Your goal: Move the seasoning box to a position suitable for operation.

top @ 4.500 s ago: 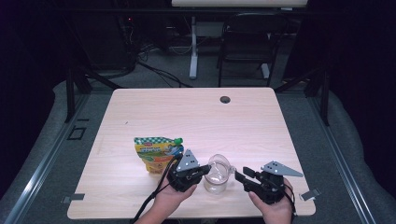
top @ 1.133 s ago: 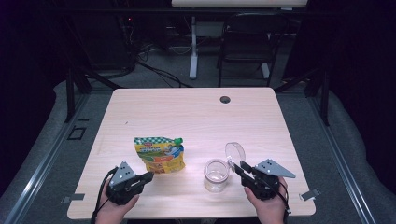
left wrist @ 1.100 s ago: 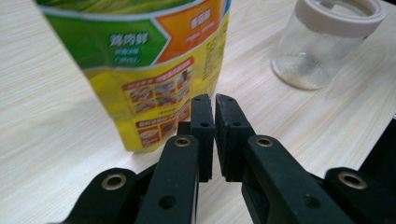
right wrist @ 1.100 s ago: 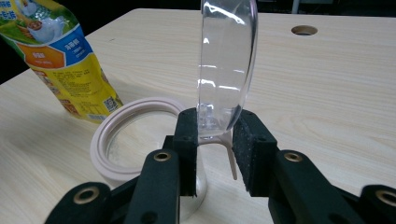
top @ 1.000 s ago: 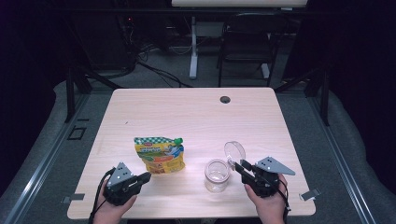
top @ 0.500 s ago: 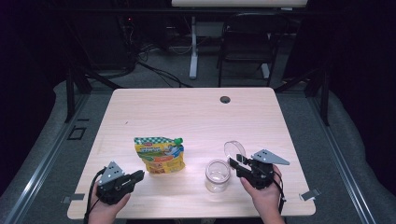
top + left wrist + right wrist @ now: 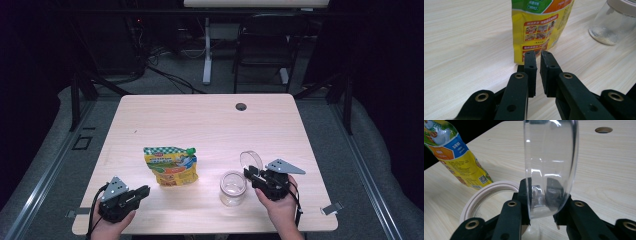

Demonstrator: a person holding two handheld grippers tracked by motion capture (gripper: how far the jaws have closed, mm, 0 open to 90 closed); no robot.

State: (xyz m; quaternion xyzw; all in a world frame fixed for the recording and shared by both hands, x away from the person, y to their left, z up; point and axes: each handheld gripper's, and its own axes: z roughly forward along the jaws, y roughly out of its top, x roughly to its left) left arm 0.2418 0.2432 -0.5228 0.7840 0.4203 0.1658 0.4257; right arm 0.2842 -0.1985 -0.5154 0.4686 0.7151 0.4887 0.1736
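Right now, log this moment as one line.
right tool: shut on clear lid | jar: open | left tool: shut, empty | pouch: upright

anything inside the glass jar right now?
The jar stands open, its clear lid clamped in the right gripper. Through the glass, just a thin pale residue on the bottom. The lid and jaws cover part of its mouth.
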